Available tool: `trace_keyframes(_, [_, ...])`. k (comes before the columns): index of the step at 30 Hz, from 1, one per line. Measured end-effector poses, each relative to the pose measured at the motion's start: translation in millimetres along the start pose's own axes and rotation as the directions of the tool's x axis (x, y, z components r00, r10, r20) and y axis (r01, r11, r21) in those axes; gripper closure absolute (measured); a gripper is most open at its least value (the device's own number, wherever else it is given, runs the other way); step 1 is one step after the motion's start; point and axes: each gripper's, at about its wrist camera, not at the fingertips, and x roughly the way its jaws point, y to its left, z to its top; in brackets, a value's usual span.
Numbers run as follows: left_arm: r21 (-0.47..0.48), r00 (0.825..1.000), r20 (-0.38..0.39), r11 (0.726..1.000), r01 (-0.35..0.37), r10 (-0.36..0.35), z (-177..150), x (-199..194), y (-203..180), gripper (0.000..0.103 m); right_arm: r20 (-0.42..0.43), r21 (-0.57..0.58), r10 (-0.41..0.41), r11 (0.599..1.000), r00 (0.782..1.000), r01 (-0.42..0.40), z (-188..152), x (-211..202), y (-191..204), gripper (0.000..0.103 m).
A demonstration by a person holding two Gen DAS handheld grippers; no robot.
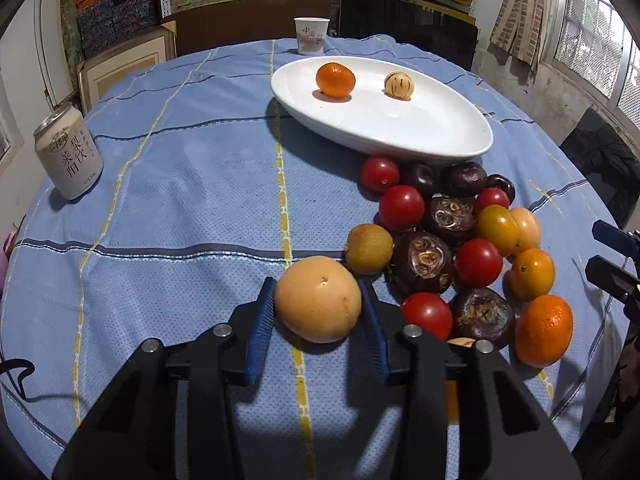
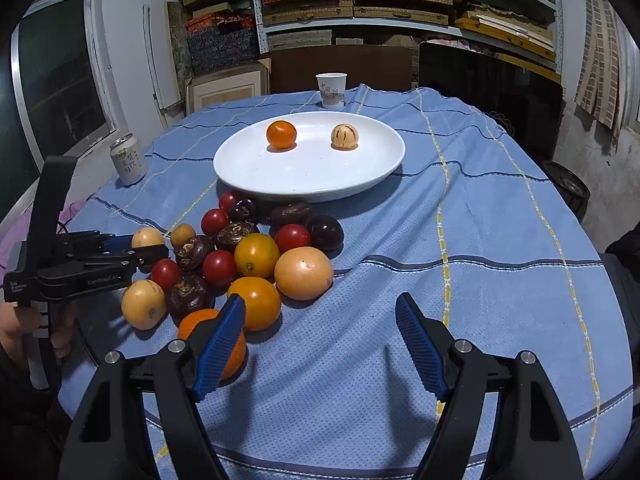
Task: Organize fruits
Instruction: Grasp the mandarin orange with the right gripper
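The left claw [image 1: 318, 285] pinches a pale fruit [image 1: 318, 305], one blue pad on each flank. The fruit rests on the counter [image 1: 180, 200] at the near-left edge of the pile. It is probably taken first because it lies clear of its neighbours, so the fingers fit round it without knocking them.

The right claw [image 2: 320, 299] is spread and empty. It hovers over bare cloth just right of the pile, apparently waiting its turn.

The pile lies between the claws and the plate [image 1: 400, 132], so each carry should be short. I count:
- five red tomatoes [image 1: 401, 208]
- six dark fruits [image 1: 424, 268], some with rough crowns
- six yellow-to-orange pieces besides the held one, among them a mandarin [image 1: 544, 330] nearest the camera and a yellow tomato [image 1: 498, 230]

One of the six is almost hidden behind the left claw and shows properly only in the right wrist view.

Beyond the pile, the white plate holds two fruits set well apart: an orange one [image 1: 335, 79] and a striped one [image 1: 398, 85]. That looks like the start of sorting by kind.

One can [image 1: 68, 152] stands far left, and one paper cup [image 1: 311, 36] stands behind the plate. Both are out of the way.
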Motion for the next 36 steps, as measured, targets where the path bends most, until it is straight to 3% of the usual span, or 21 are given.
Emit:
trace_keyframes(5, [-0.042, 0.999, 0.044, 0.999, 0.020, -0.018, -0.6, -7.7, 6.5, 0.063, 0.000, 0.005, 0.000, 1.000, 1.000, 0.000, -1.2, 0.4, -0.2, 0.025])
trace_keyframes(12, [-0.090, 0.996, 0.085, 0.996, 0.023, -0.015, -2.4, -14.7, 15.7, 0.063, -0.067, -0.100, 0.152, 0.982, 0.986, -0.158, -10.5, 2.8, 32.1, 0.025])
trace_keyframes(19, [-0.096, 0.996, 0.082, 0.995, 0.031, -0.023, -2.8, -13.7, 17.4, 0.063, -0.123, -0.141, 0.183, 0.970, 0.975, -0.200, -17.9, 17.8, 54.8, 0.025])
trace_keyframes(21, [-0.102, 0.997, 0.079, 0.994, 0.034, -0.026, -3.7, -12.8, 19.6, 0.063, -0.125, -0.126, 0.189, 0.971, 0.974, -0.204, -18.0, 22.7, 55.7, 0.029])
trace_keyframes(23, [-0.109, 0.996, 0.078, 0.993, 0.038, -0.029, -4.2, -12.7, 21.2, 0.063, -0.138, -0.117, 0.202, 0.969, 0.970, -0.219, -18.2, 26.0, 55.7, 0.050])
trace_keyframes(24, [-0.110, 0.996, 0.078, 0.993, 0.039, -0.030, -4.4, -12.7, 21.6, 0.063, -0.149, -0.114, 0.209, 0.967, 0.966, -0.227, -19.0, 27.8, 56.1, 0.055])
trace_keyframes(36, [-0.110, 0.996, 0.082, 0.993, 0.041, -0.032, -4.4, -12.7, 21.1, 0.062, -0.128, -0.088, 0.204, 0.972, 0.971, -0.216, -20.3, 20.9, 48.8, 0.056])
